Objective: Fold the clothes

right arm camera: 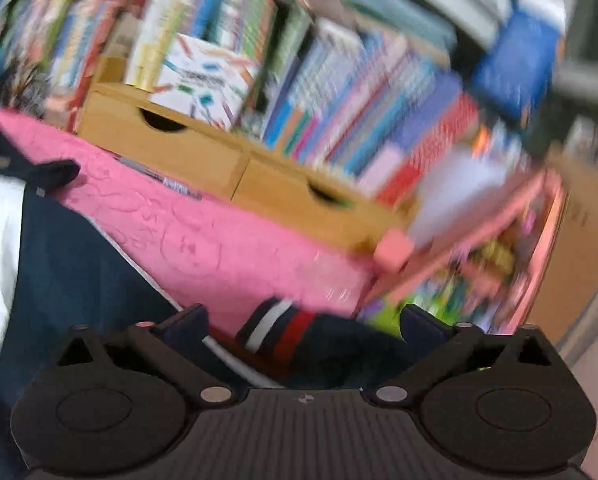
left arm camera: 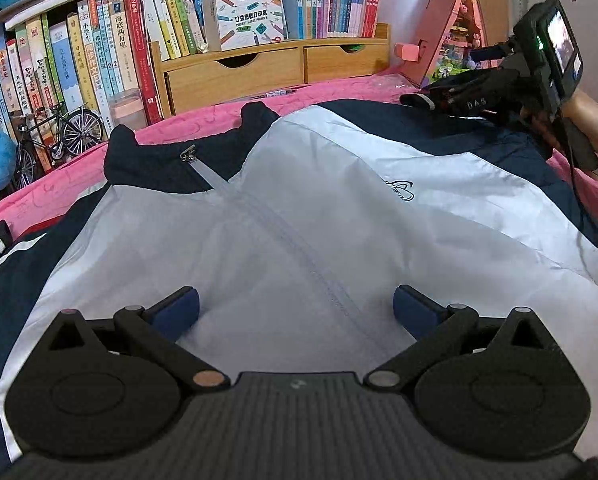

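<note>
garment: navy-and-white zip-up nylon jacket (left arm camera: 319, 200), front up and zipped, spread flat on the pink-covered counter (left arm camera: 203, 120); collar toward the wooden two-drawer organiser (left arm camera: 235, 76)
left gripper (left arm camera: 297, 308): released, jaws wide, hovering over the white chest panel, nothing between the pads
right gripper (right arm camera: 305, 322): released, jaws wide; striped red-white-navy sleeve cuff (right arm camera: 277, 330) lies between the fingers, not pinched; view heavily blurred
progress: early, I judge; body unfolded, no crease or stacked layers visible
left to do: both sleeves in, sides in, then fold hem toward collar
unclear: left sleeve mostly out of frame
</note>
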`<state>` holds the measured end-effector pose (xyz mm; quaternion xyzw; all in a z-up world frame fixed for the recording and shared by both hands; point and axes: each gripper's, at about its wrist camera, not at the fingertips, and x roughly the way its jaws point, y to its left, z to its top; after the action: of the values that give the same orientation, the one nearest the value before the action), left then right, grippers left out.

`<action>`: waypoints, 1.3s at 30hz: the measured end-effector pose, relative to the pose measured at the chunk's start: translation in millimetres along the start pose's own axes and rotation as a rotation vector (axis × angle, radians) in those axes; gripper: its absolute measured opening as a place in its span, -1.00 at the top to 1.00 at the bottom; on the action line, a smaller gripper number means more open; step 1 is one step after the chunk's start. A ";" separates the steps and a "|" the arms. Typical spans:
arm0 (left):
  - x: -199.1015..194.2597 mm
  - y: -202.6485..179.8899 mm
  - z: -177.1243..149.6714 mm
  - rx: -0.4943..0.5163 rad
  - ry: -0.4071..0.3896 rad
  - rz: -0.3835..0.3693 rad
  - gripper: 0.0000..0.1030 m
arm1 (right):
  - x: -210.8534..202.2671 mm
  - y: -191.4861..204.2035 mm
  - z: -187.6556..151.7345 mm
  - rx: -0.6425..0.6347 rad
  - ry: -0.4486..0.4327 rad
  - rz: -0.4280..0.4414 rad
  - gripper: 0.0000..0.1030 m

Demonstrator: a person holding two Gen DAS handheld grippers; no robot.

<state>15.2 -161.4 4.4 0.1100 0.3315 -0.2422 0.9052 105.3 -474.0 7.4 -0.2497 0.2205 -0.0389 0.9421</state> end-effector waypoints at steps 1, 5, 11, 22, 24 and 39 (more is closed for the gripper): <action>0.0 0.2 0.0 -0.002 0.000 -0.001 -1.00 | 0.2 4.4 0.7 -0.023 0.000 -0.016 -1.00; 0.4 0.4 -0.1 -0.007 0.000 0.002 -1.00 | 42.8 -2.3 -4.0 0.026 0.126 0.040 -0.75; -0.2 2.1 -0.9 -0.010 0.001 0.006 -1.00 | 9.6 -68.7 -6.7 0.202 0.070 -0.076 0.43; -0.1 1.8 -0.9 -0.019 0.000 0.025 -1.00 | -77.0 -196.7 -88.4 0.598 0.207 -0.288 -0.90; -0.4 2.4 -1.5 -0.033 0.000 0.046 -1.00 | -95.3 -190.2 -95.9 0.628 0.196 -0.248 -1.00; -67.1 4.8 -36.7 -0.002 -0.043 0.350 -1.00 | -87.6 99.5 24.7 0.506 0.115 0.692 -0.99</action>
<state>-46.9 -119.5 20.7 0.1601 0.2879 -0.0828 0.9405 33.5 -360.0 12.8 0.0802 0.3269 0.2126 0.9173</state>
